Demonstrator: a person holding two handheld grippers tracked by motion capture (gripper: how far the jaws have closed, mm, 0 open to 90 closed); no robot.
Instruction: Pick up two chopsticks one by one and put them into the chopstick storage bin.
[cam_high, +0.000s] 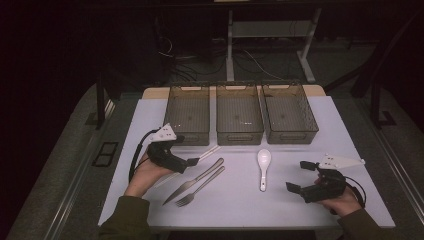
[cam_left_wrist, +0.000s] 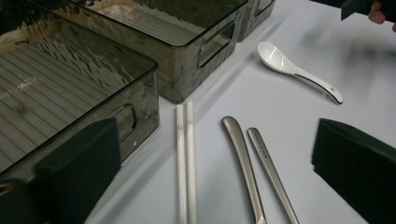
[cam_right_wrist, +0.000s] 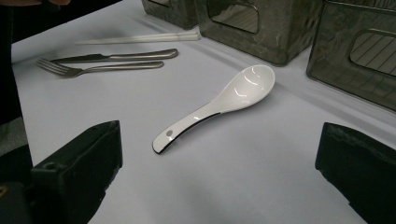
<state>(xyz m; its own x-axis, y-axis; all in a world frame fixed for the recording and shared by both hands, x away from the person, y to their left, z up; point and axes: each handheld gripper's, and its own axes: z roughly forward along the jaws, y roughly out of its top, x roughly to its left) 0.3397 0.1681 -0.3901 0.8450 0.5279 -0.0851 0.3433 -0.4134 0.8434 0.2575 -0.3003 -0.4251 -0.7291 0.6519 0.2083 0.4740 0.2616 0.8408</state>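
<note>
Open tabletop (cam_high: 235, 200) lies along the lower frame between my hands. Three bins (cam_high: 239, 114) wall the upper middle; cutlery (cam_high: 194, 182) and spoon (cam_high: 263, 168) clutter the centre.

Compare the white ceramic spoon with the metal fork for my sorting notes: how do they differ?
The white ceramic spoon is glossy with a rounded bowl; the metal fork is grey and tined. The spoon lies alone pointing at the bins; the fork lies angled beside the knife. Both rest flat on the table.
</note>
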